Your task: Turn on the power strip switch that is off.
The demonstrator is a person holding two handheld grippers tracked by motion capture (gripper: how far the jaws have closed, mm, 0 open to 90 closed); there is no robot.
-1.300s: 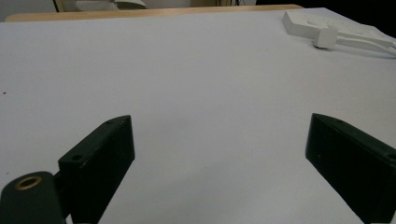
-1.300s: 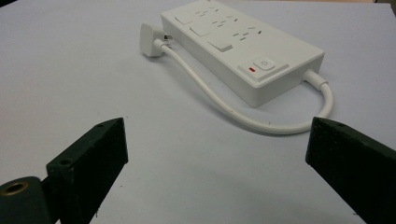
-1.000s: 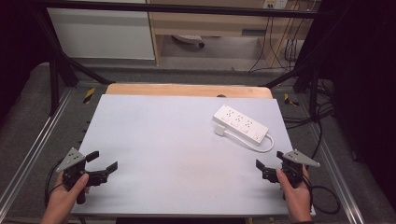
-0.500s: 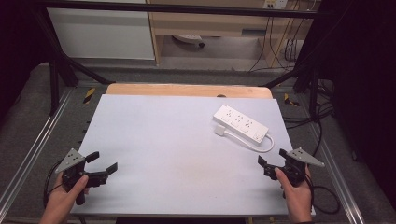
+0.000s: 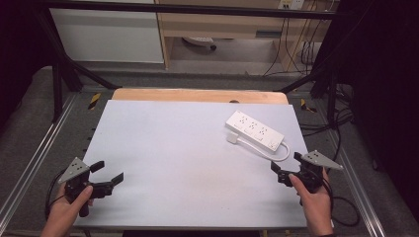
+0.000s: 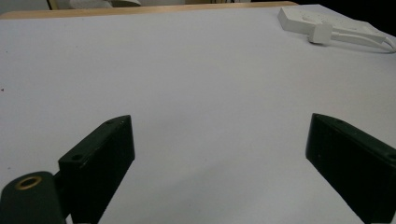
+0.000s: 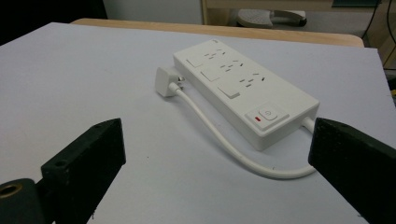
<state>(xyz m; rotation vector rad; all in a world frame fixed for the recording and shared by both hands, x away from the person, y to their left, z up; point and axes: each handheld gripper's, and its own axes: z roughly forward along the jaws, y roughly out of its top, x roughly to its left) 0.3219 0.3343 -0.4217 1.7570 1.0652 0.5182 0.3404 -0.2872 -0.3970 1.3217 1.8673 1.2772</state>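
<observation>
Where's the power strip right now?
In the high view the power strip lies flat on the table's far right part, just ahead of the right tool, untouched, its plug alongside.

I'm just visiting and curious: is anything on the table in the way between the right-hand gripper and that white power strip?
Nothing visible is. Bare table lies between the open right gripper and the power strip. The strip's own cable and plug lie on the near side, beside it.

White table [image 5: 188, 148] is carrying one white power strip [image 5: 255, 131], lying flat; its plug [image 5: 232, 138] and looped cord [image 5: 267, 151] are resting just beside the strip.
</observation>
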